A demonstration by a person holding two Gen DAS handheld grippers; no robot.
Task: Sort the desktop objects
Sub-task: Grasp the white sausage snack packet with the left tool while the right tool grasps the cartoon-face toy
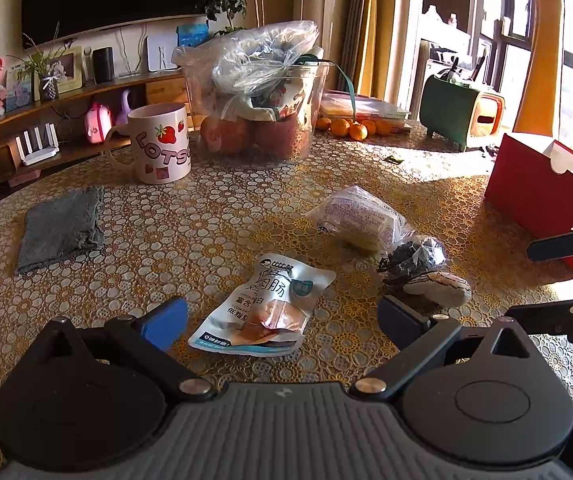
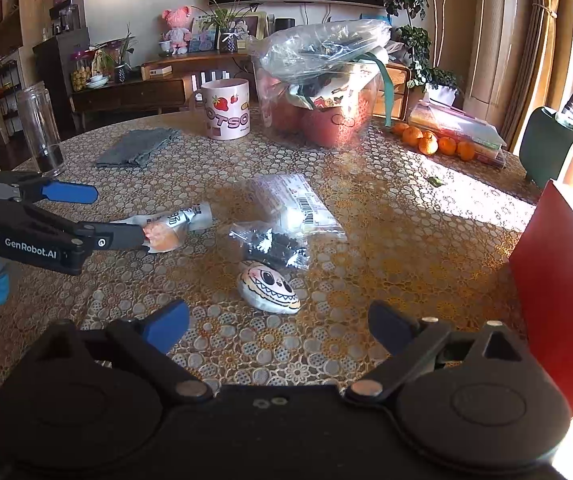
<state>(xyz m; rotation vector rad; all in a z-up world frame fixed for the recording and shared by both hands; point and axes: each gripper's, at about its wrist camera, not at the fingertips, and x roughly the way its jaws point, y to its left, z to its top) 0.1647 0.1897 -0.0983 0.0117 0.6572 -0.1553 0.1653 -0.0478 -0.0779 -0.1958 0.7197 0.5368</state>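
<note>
On the round table with its patterned lace-look cover (image 1: pixel 206 216), both grippers hang with jaws apart and empty. The left gripper (image 1: pixel 282 316) hovers over a white sausage pouch with printed characters (image 1: pixel 264 306); the right gripper (image 2: pixel 278 326) faces a cream oval face-painted trinket (image 2: pixel 268 288). Between them lies a clear bag of black bits (image 2: pixel 270 242); a red box (image 2: pixel 558 292) stands at the table's right edge

Glossy plastic sausage packet (image 1: pixel 262 308), matt grey cloth (image 1: pixel 60 229), glazed ceramic mug (image 1: pixel 161 143).
</note>
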